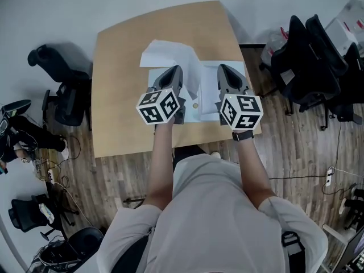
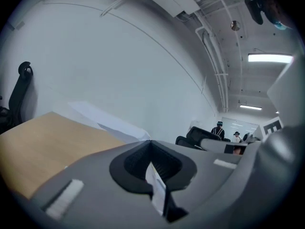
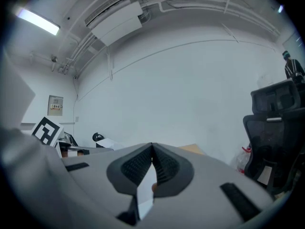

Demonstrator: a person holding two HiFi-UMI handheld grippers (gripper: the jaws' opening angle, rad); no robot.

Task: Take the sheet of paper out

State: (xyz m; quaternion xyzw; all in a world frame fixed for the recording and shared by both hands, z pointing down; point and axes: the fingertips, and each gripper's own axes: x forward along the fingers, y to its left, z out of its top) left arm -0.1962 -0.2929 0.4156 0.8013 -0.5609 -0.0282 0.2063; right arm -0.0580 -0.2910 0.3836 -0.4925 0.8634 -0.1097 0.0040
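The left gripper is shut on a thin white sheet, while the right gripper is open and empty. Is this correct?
No. The right gripper is also shut on a thin white sheet; the right gripper view shows it between the closed jaws.

- Table (image 1: 116, 101) top: pale wood look, smooth, matt;
- Sheet of paper (image 1: 166, 54): white paper, creased, no shine;
- Left gripper (image 2: 150, 146) and right gripper (image 3: 152, 149): grey matt plastic shells; pads (image 2: 166, 165) black, ribbed;
- Floor (image 1: 296, 152): brown wood planks, faint sheen.
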